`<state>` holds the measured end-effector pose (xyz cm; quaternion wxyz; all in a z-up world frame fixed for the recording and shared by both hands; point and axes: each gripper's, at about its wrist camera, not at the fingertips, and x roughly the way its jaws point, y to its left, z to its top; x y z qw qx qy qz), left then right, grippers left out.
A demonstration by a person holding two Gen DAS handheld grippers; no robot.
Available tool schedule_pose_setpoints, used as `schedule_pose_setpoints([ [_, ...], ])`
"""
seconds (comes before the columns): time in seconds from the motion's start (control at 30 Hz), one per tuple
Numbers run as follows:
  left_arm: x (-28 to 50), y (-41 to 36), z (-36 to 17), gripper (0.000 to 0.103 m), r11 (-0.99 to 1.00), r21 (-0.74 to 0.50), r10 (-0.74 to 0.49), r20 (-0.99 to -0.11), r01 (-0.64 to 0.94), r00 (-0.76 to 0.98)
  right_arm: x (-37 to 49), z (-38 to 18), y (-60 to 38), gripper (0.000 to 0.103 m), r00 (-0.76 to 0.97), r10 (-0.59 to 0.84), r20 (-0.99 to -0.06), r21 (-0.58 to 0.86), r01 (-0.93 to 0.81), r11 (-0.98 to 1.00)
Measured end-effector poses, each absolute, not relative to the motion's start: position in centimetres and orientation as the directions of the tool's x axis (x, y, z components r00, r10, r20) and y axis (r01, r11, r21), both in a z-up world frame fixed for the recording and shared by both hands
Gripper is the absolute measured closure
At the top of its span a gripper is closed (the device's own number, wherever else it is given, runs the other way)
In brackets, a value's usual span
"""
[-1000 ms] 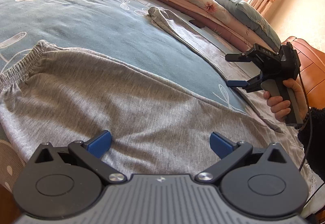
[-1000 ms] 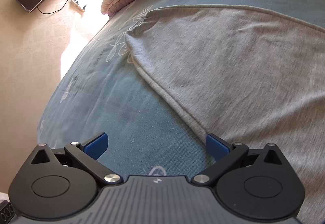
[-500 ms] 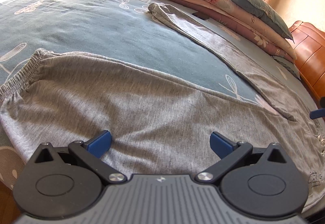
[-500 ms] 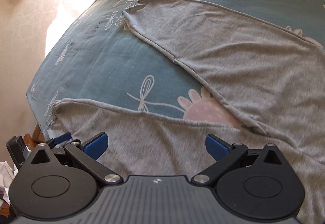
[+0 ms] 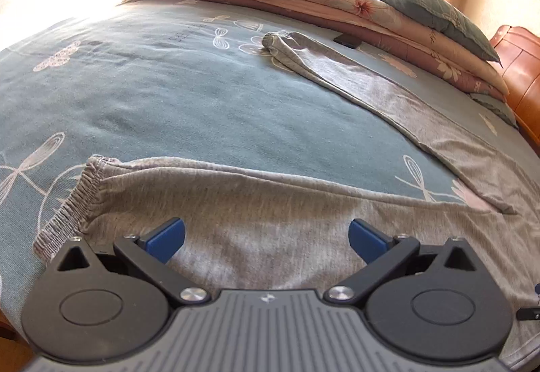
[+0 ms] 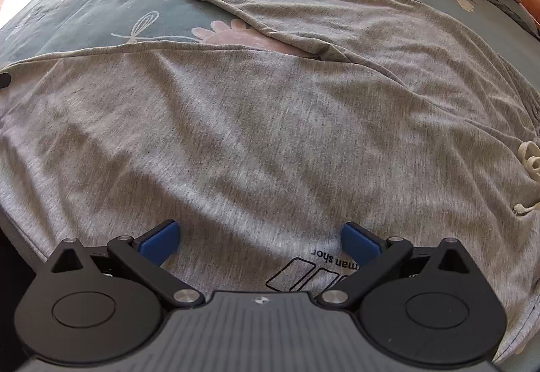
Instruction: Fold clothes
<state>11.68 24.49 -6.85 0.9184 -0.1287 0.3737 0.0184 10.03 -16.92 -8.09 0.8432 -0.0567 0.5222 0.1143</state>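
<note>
Trousers, grey, are lying spread on the bed, legs splayed apart: near leg crossing at 6 o'clock under my left gripper, far leg running toward 1 o'clock. I'm holding the right gripper over the seat and printed logo. Both sets of jaws are standing wide apart, gripping nothing. No fold is showing; I'm judging that bringing the legs together and folding lengthwise is all remaining.
</note>
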Motion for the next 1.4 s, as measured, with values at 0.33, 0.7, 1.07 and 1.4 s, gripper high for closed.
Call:
schedule_pose_setpoints([
  [0.33,13.0,28.7,-7.5,0.001,0.928,-0.278,-0.040,-0.738,-0.249,0.674,9.4,-8.2,-17.4,0.000,0.484,0.150,-0.862,0.042,-0.228,0.973],
  [0.7,9.9,24.9,-8.6,0.001,0.958,-0.261,-0.114,-0.734,-0.123,0.670,9.1,-8.5,-17.1,0.000,0.507,0.133,-0.852,0.021,-0.220,0.975],
  [1.07,9.8,25.2,-8.6,0.001,0.955,-0.271,-0.120,-0.724,-0.120,0.679,8.3,-8.7,-17.0,0.000,0.548,0.133,-0.826,-0.004,-0.241,0.970],
  [1.4,9.9,25.0,-8.7,0.001,0.954,-0.268,-0.105,-0.725,-0.138,0.681,7.3,-8.9,-17.0,0.000,0.594,0.139,-0.793,-0.033,-0.268,0.963],
])
